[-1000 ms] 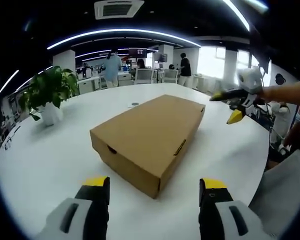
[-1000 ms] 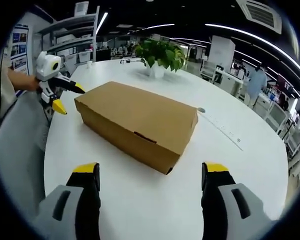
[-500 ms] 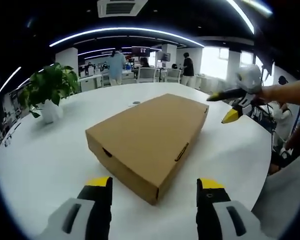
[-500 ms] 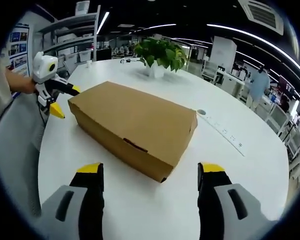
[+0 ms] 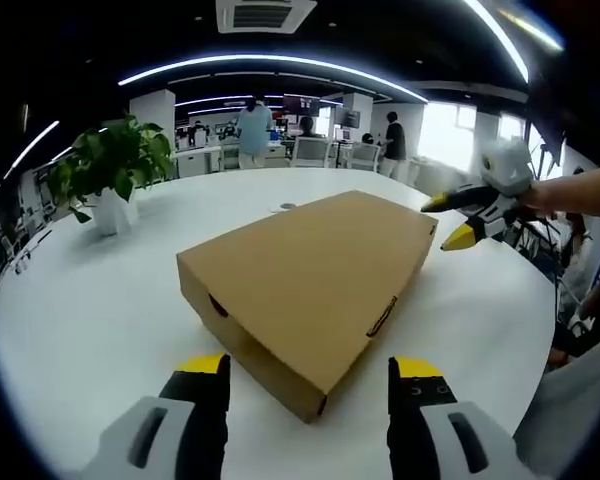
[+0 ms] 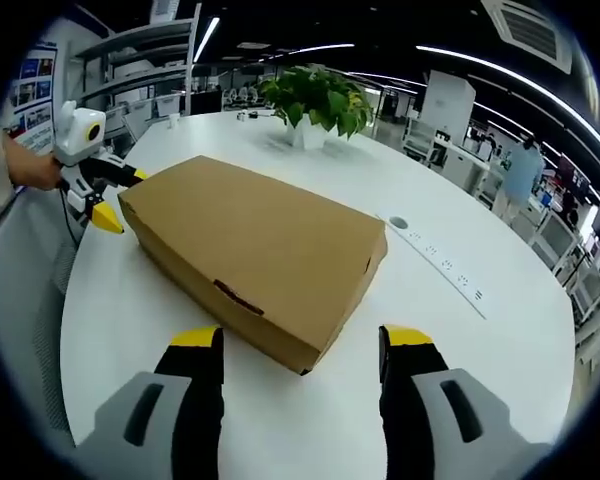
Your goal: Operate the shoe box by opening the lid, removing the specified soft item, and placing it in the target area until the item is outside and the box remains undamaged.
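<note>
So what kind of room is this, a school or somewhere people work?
Probably a big open office. The shoe box sits on a large round white table like a meeting table, with a potted plant, and behind it are rows of desks and chairs under long ceiling lights.

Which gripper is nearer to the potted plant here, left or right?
Left. The left gripper sits at the box end nearer the potted plant. The right gripper is at the shoe box's opposite end, farther from the plant.
</note>
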